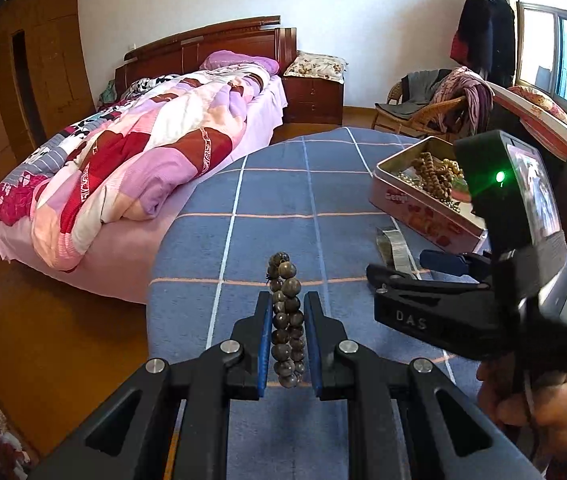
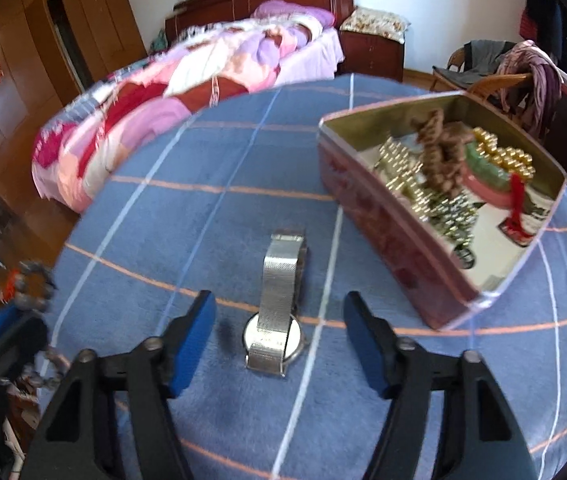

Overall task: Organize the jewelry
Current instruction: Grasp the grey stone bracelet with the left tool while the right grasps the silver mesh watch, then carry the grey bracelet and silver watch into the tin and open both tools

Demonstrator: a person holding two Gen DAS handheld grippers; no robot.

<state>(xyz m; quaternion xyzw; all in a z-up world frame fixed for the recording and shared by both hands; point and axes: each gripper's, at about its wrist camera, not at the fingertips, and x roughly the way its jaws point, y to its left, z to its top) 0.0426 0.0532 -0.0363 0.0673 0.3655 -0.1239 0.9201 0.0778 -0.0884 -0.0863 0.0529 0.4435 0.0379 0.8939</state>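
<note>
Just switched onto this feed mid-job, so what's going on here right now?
A person is sorting jewelry on a blue checked cloth with a gripper in each hand. The left gripper is shut on a dark wooden bead bracelet, held up off the cloth. The right gripper is open, its fingers on either side of a silver mesh-strap watch lying on the cloth, not yet gripped. An open tin beside it already holds beads and chains.

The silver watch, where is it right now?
In the right wrist view, the silver watch lies on the blue checked cloth, between the right gripper's open fingers, left of the tin.
</note>
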